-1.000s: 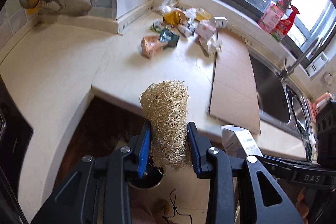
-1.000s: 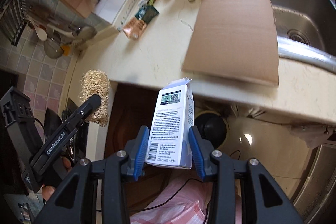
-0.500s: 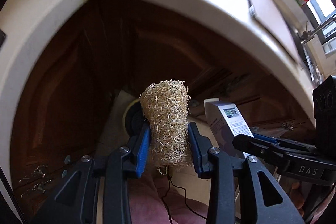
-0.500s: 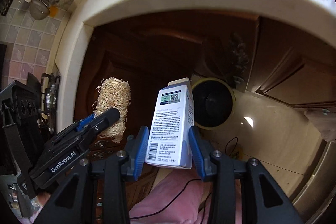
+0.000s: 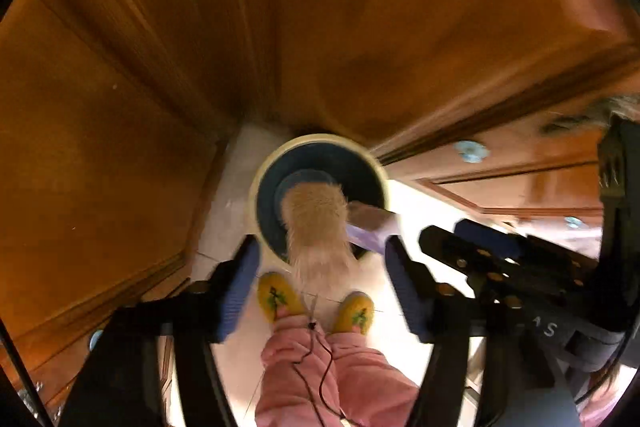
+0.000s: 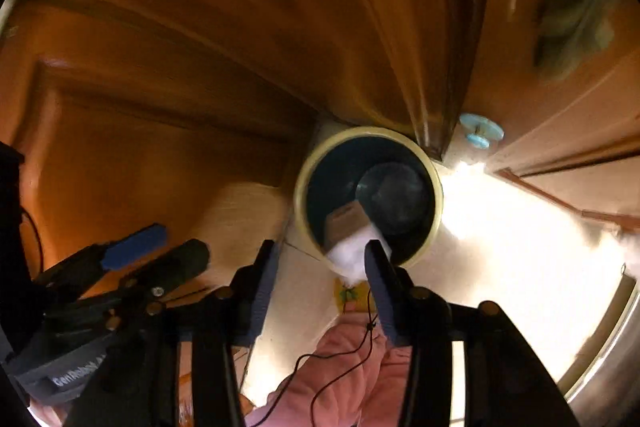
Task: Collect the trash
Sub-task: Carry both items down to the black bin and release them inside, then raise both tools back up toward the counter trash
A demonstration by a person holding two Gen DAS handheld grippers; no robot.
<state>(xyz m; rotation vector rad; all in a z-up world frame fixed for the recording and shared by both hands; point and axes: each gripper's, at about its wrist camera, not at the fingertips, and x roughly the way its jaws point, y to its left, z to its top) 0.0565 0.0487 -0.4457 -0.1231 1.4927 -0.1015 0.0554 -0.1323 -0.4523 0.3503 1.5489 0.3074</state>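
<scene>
Left gripper: my jaws opening, loofah loose between them, dropping into bin | right gripper: jaws opening, carton tipping over bin rim | handling: loofah light, springy, squeeze mid-body; carton light, stiff, crushable, grip flat sides.

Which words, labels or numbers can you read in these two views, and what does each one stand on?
"AS": the visible end of white lettering on the right tool body, in the left wrist view; the rest is cut off.
"GenRobot.A": blurred white lettering on the left tool body, in the right wrist view; its end is unclear.
White carton dropping into the trash bin: print too blurred to read.
</scene>
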